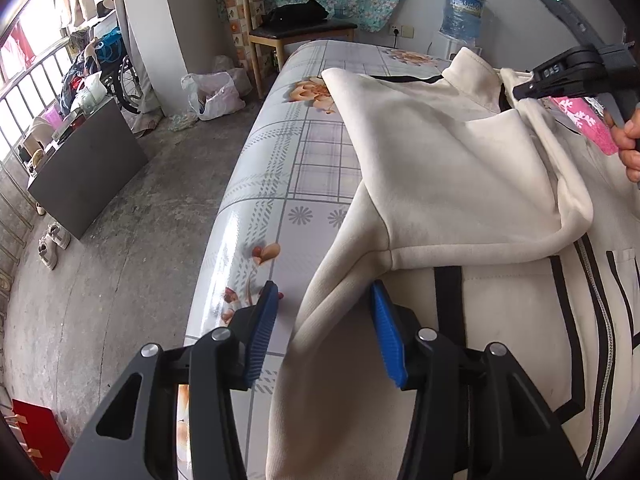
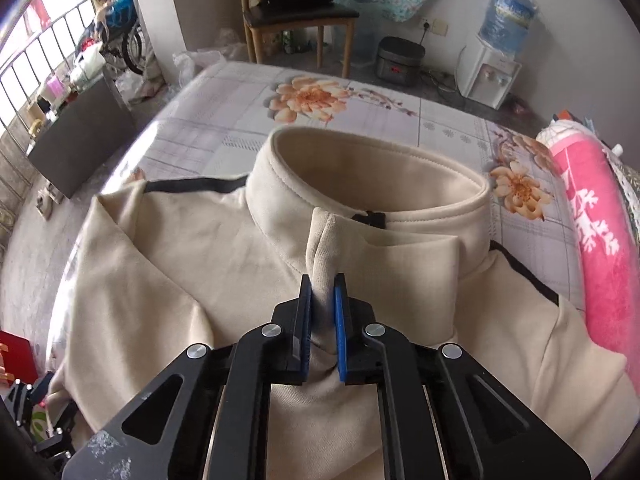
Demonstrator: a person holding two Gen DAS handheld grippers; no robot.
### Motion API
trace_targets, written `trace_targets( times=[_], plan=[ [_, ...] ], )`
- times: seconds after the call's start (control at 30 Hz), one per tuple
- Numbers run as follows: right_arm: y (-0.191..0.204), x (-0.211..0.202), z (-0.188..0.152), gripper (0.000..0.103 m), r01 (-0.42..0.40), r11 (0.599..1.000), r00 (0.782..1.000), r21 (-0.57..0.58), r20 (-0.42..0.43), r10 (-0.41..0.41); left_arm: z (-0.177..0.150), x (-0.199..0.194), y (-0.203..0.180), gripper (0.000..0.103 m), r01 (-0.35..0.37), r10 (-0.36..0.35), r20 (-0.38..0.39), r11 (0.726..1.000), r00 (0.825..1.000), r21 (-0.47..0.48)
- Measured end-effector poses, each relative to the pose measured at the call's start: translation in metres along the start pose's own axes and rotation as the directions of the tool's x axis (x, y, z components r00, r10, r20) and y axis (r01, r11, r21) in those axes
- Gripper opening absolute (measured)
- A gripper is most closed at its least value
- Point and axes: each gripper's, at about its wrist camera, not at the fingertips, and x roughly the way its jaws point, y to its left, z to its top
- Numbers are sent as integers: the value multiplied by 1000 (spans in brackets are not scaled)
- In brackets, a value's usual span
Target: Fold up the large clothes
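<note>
A large cream jacket (image 1: 452, 168) with black stripes and a zipper lies on a flowered table (image 1: 280, 184). One sleeve is folded across its chest. My left gripper (image 1: 326, 312) is open over the jacket's left edge, one pad over the table, one over the cloth. My right gripper (image 2: 323, 300) is shut on a pinch of cream cloth just below the collar (image 2: 372, 176). The jacket (image 2: 168, 264) fills the right wrist view. The right gripper (image 1: 524, 92) also shows in the left wrist view, at the collar.
A pink towel (image 2: 596, 240) lies at the table's right edge. A wooden chair (image 1: 296, 28) with black cloth stands beyond the far end. A water dispenser (image 2: 492, 64) and a cooker (image 2: 400, 62) stand by the wall. A dark cabinet (image 1: 84, 168) stands on the floor at left.
</note>
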Motion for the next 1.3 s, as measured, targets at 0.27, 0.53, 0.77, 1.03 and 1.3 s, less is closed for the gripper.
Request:
trace_targets(
  times=[0.27, 0.53, 0.77, 1.03, 1.3],
  plan=[
    [-58, -141, -58, 8, -274, 958, 932, 81, 266, 244, -3, -4, 2, 46, -20, 20, -8, 1000, 1000, -10],
    [-113, -152, -189, 27, -335, 916, 940, 221, 147, 308, -8, -7, 3, 46, -37, 37, -19, 999, 999, -14],
    [-164, -131, -247, 52, -360, 819, 928, 448, 81, 364, -9, -8, 4, 46, -55, 54, -20, 998, 998, -12],
    [-183, -84, -219, 54, -285, 833, 946, 474, -4, 325, -12, -9, 0, 46, -70, 70, -13, 998, 997, 9],
    [-180, -63, -208, 49, -235, 862, 952, 449, -73, 298, -14, -10, 1, 46, -67, 67, -13, 998, 998, 7]
  ],
)
